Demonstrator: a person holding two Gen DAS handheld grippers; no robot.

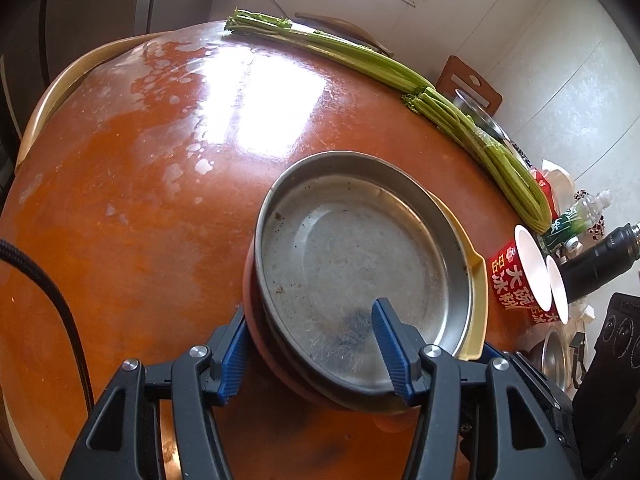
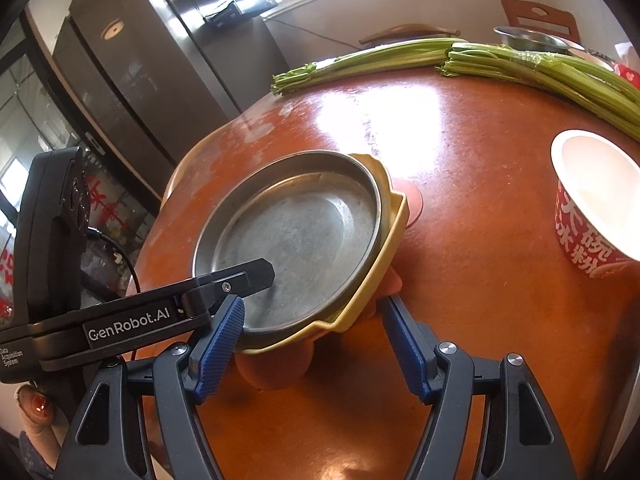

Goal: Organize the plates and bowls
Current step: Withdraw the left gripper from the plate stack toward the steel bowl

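Note:
A round steel plate (image 1: 352, 260) sits on top of a cream-yellow dish (image 1: 476, 280), which rests on a brown bowl (image 1: 256, 320) on the orange table. My left gripper (image 1: 308, 348) stands wide around the stack's near rim: one blue finger is inside the steel plate, the other outside the brown bowl. In the right wrist view the steel plate (image 2: 296, 236) and the yellow dish (image 2: 376, 280) lie ahead, with the left gripper's finger (image 2: 256, 276) over the plate's rim. My right gripper (image 2: 312, 344) is open at the stack's near edge, its fingers on either side of the yellow dish's corner.
Long celery bunches (image 1: 400, 76) lie along the table's far edge. Two red-and-white paper bowls (image 1: 524, 276) stand at the right; one shows in the right wrist view (image 2: 596, 208). A steel bowl (image 2: 528, 38), a bottle (image 1: 580, 216) and a fridge (image 2: 132, 60) lie beyond the table.

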